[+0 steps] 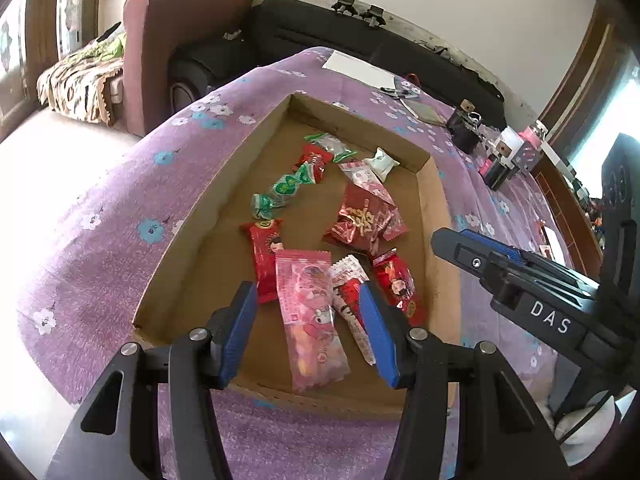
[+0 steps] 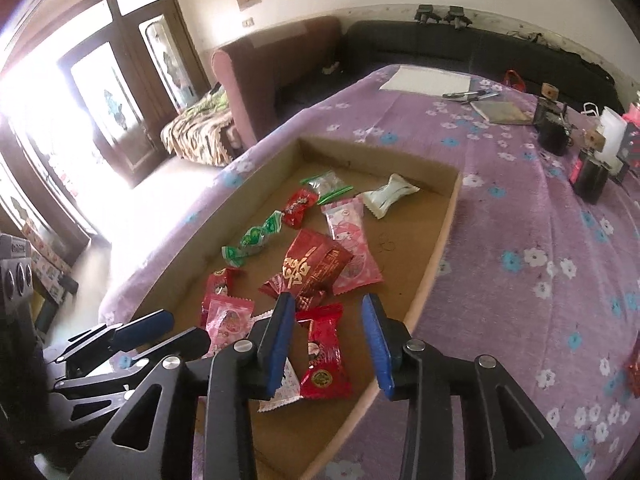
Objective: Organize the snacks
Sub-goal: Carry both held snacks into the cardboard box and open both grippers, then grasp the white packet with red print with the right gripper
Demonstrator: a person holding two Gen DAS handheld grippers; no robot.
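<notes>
1. Left wrist view: left tool (image 1: 307, 322) spread, pinching nothing, poised over the shallow brown cardboard tray (image 1: 434, 216) on the purple flowered bench (image 1: 120, 240). Directly between and below its blue pads (image 1: 240, 332), the long pink plastic snack packet (image 1: 312, 320), long axis running away from the tool, roughly in line with it.

2. Right wrist view: right tool (image 2: 330, 342) parted, empty, above the red foil sweet wrapper (image 2: 322, 354), lengthwise along the gap. Each tool nearest its own packet.
</notes>
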